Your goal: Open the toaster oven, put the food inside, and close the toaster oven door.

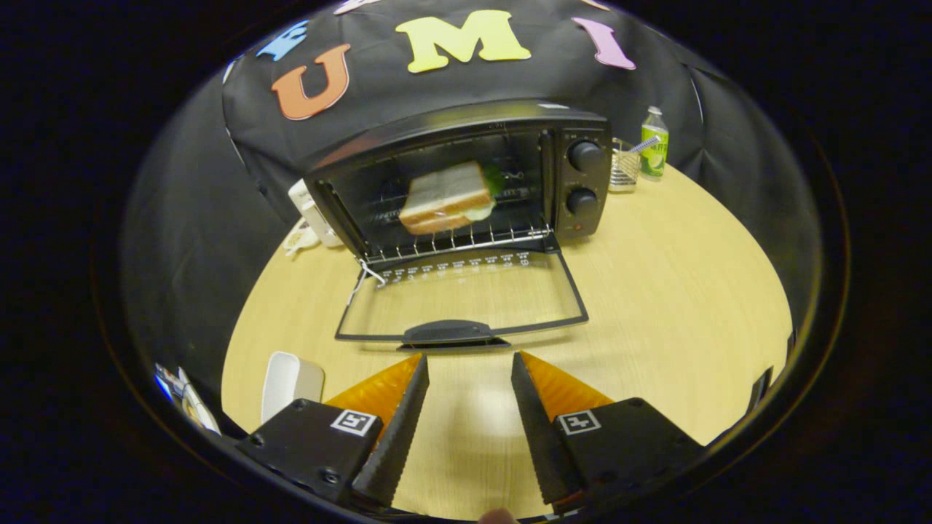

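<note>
A black toaster oven (466,182) stands toward the back of a light wooden desk (655,291), in front of a black cloth wall. Its glass door (459,295) is folded all the way down and lies flat toward the front, with a dark handle (448,332) at its near edge. Inside, on the wire rack (459,240), rests a sandwich (445,198) of white bread with a bit of green showing at its right side. Two round knobs (585,178) sit one above the other on the oven's right panel.

The hand-held gripper (470,364) hovers just short of the door handle. Its two fingers are spread apart with bare desk between them, holding nothing and touching nothing.

Right of the oven, near the back of the desk, a small wire basket (623,169) stands just beside a green bottle (654,143). Left of the oven lies something white (309,218), partly hidden, which I cannot identify. A white tray (290,380) sits on the desk just left of the left finger.
</note>
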A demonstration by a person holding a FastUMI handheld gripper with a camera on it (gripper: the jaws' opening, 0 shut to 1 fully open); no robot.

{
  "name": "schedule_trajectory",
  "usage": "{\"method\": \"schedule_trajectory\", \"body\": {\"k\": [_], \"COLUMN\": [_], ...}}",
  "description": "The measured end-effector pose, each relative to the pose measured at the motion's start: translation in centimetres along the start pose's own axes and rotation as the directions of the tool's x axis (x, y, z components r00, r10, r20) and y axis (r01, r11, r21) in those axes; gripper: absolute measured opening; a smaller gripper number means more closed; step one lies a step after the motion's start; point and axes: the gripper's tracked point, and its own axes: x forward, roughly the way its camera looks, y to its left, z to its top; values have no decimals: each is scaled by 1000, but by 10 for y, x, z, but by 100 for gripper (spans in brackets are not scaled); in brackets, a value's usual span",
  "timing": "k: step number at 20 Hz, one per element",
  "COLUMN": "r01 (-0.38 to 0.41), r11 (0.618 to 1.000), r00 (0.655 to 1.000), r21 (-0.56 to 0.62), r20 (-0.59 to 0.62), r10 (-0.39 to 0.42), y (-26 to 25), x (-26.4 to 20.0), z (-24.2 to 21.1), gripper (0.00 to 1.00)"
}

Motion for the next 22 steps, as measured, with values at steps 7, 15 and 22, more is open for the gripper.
{"method": "schedule_trajectory", "body": {"k": [7, 15, 22], "r01": [39, 92, 154], "r11": [999, 993, 984], "r00": [999, 995, 988], "r21": [-33, -74, -94], "r20": [-35, -24, -13], "r10": [-40, -94, -156], "y": [2, 17, 19], "x": [36, 51, 55], "z": [-21, -23, -22], "gripper": [76, 77, 77]}}
